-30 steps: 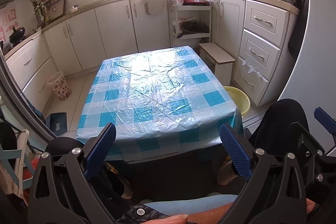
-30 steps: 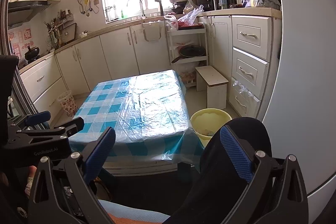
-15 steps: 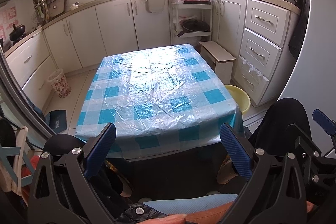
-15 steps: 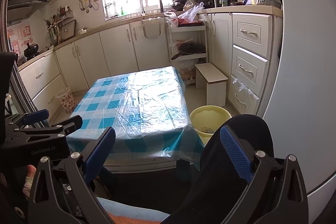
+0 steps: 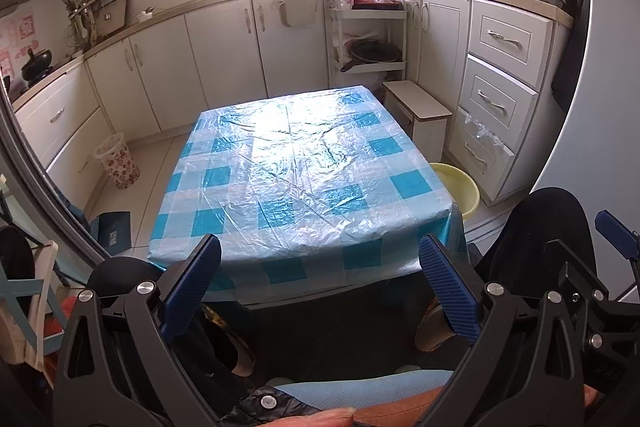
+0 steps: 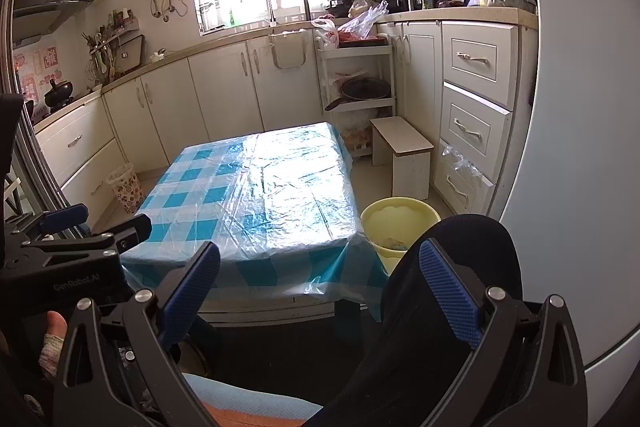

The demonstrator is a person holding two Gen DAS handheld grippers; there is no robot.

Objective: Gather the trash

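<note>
While both grippers are held low over the person's lap, the kitchen lies ahead as follows.

Left gripper (image 5: 320, 283): jaws spread wide, nothing between the blue pads; aimed at the near edge of the table.

Right gripper (image 6: 320, 287): jaws spread wide, empty; its right finger sits in front of the person's dark-trousered knee (image 6: 460, 267).

Gripper relation: side by side, apart; the left unit shows at the left edge of the right wrist view, the right unit at the right edge of the left wrist view.

Table (image 5: 300, 163): low, covered by a blue-and-white checked cloth under a clear, wrinkled plastic sheet; strong window glare on the far half. No loose item can be made out on top.

Trash: cannot be picked out on the table or floor in either view.

Yellow bucket (image 6: 400, 223): on the floor just beside the table's right near corner, open-topped; pale contents inside, not identifiable.

Patterned wastebasket (image 5: 118, 167): on the floor left of the table, against the lower cabinets, upright.

White stool (image 6: 404, 151): beyond the bucket, near the drawer unit.

Cabinets (image 5: 224, 51): white, running along the far and left walls under a counter.

Shelf cart (image 6: 356, 79): between cabinet runs, a dark pan on its middle tier, plastic bags on top.

Person: thumb visible at the lower edge of the left wrist view.
</note>
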